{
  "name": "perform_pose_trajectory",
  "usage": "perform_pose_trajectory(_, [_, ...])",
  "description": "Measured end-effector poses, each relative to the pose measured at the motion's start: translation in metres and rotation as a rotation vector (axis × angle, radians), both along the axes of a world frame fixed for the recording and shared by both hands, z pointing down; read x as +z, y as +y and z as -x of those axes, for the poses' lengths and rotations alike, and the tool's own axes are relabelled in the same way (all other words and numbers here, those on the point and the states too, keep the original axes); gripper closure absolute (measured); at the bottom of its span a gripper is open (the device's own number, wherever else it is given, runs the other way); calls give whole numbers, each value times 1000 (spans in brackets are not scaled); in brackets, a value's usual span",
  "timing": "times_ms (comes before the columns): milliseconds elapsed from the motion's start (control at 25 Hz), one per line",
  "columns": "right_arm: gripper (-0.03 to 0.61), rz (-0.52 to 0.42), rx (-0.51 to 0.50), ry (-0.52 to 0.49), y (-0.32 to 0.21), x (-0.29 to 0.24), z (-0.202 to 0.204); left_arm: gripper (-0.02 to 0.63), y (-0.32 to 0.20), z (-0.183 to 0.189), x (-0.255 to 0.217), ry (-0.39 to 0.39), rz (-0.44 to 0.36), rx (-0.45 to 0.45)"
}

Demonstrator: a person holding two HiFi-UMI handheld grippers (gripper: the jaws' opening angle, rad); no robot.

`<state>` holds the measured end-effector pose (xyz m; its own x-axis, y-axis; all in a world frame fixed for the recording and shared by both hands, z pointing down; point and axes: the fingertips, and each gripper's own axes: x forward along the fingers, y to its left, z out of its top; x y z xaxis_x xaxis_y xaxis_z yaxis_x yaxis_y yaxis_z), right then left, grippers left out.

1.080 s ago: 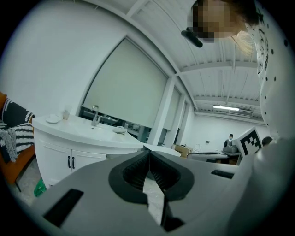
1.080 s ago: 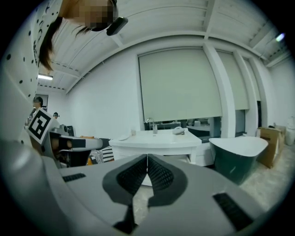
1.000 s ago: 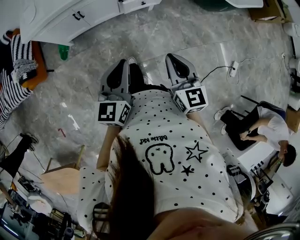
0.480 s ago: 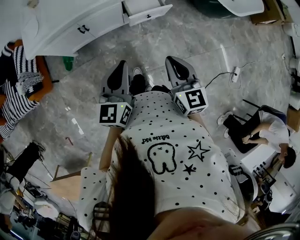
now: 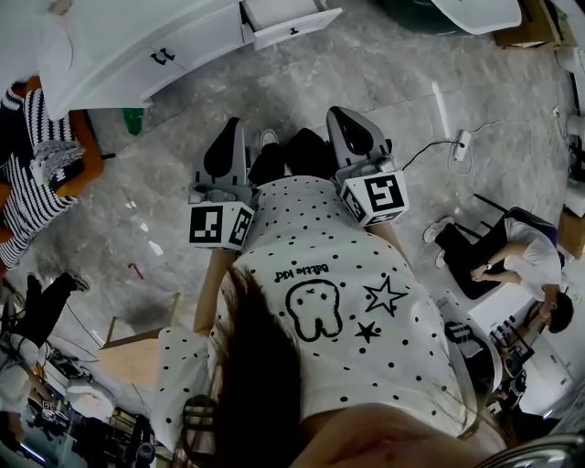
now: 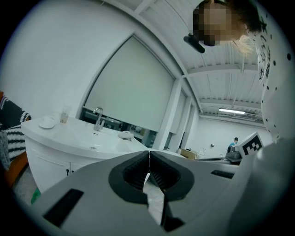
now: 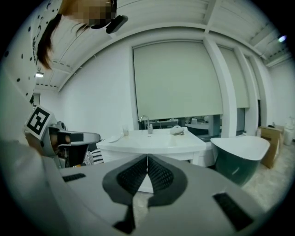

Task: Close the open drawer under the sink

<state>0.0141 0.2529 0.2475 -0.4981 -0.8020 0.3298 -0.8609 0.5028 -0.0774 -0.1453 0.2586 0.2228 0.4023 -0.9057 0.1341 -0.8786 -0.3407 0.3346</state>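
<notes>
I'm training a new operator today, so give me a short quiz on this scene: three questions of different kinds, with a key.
1. True or false: the drawer of the white sink cabinet stands pulled out.
2. The jaws of the left hand-held gripper are: A) wide apart; B) together, with nothing between them; C) clamped on the drawer's handle.
3. In the right gripper view, what stands to the right of the sink?

Key: 1 true. 2 B. 3 a dark green bathtub.
</notes>
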Motion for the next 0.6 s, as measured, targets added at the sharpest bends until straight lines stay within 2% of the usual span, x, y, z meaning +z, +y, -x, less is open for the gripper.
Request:
perform_pose_trajectory(360, [566, -11, -7, -20, -46, -8, -27, 603, -37, -22, -2, -10, 5, -35])
perform_pose_trajectory(600, [565, -13, -62, -13, -89, -12, -42, 603, -70, -43, -5, -20, -10, -69])
